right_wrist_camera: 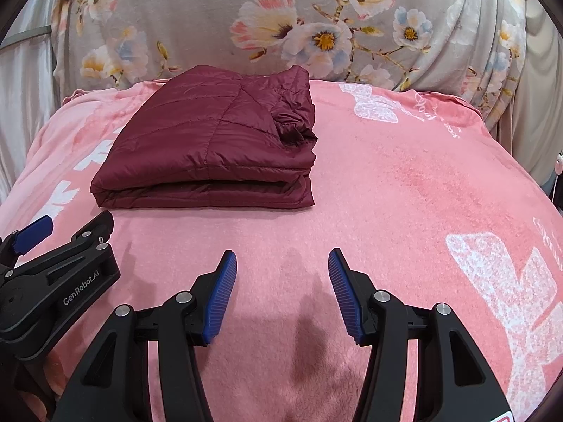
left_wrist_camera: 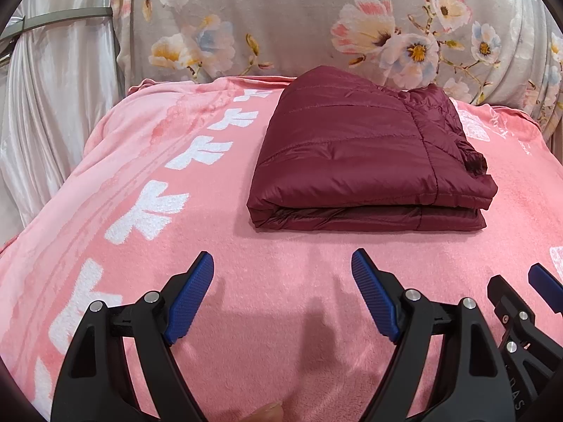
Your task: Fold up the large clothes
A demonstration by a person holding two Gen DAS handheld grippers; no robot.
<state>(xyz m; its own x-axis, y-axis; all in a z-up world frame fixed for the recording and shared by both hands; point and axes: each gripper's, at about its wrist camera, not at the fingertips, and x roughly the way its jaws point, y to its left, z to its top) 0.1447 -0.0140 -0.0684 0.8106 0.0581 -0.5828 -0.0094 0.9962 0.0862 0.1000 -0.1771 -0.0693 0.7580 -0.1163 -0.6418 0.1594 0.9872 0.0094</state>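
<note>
A maroon quilted jacket (left_wrist_camera: 362,154) (right_wrist_camera: 211,147) lies folded into a thick rectangle on the pink blanket (left_wrist_camera: 274,281) (right_wrist_camera: 404,193), with a cuffed sleeve tucked at its right edge. My left gripper (left_wrist_camera: 283,263) hovers open over the bare blanket, short of the jacket's near fold, nothing between its blue pads. My right gripper (right_wrist_camera: 281,262) is open too, nearer than the jacket and to its right. Each gripper shows at the edge of the other's view: the right one (left_wrist_camera: 527,302), the left one (right_wrist_camera: 59,267).
A grey floral cover (left_wrist_camera: 316,24) (right_wrist_camera: 316,17) rises behind the blanket. Pale satin drapery (left_wrist_camera: 52,98) hangs at the left. White bow prints (right_wrist_camera: 510,281) and white letters (left_wrist_camera: 147,211) mark the blanket. A fingertip (left_wrist_camera: 269,411) shows at the bottom edge.
</note>
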